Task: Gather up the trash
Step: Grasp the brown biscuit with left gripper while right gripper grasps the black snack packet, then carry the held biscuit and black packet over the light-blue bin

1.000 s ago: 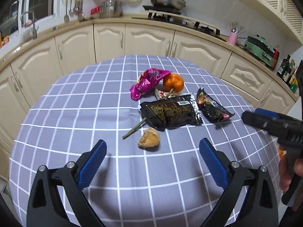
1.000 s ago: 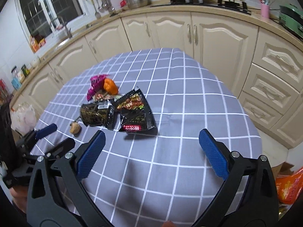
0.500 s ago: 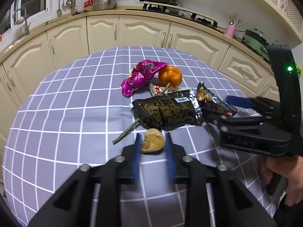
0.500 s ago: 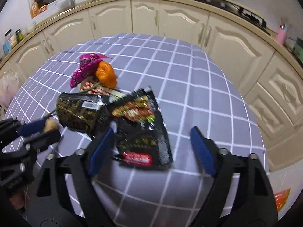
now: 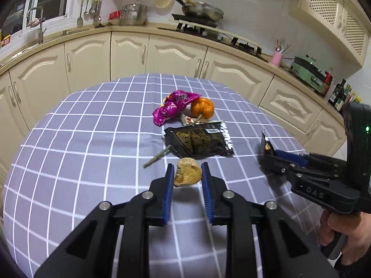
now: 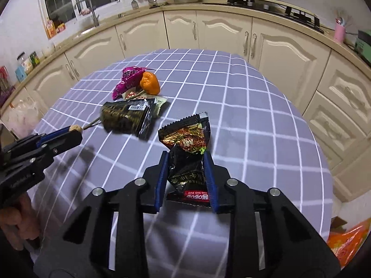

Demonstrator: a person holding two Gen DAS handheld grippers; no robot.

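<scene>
My left gripper [image 5: 187,173] is shut on a brown food scrap [image 5: 187,174] and holds it just above the checked tablecloth [image 5: 92,139]. My right gripper [image 6: 185,162] is shut on a black snack wrapper with red print [image 6: 187,159] and holds it lifted off the table. A black and gold wrapper [image 5: 199,141] [image 6: 128,117], a magenta wrapper [image 5: 172,108] [image 6: 128,80], an orange pepper [image 5: 202,107] [image 6: 150,83] and a green stem [image 5: 157,156] lie on the table. The right gripper also shows in the left wrist view [image 5: 269,156]. The left gripper also shows in the right wrist view [image 6: 74,131].
Cream kitchen cabinets [image 5: 162,55] curve around the far side of the round table. A stove with a pan [image 5: 199,11] and a sink [image 6: 90,20] stand on the counter. An orange bag [image 6: 347,241] lies on the floor at the right.
Both grippers closed: the left on the brown scrap, the right on the red-print wrapper. Both items have come up off the table.
</scene>
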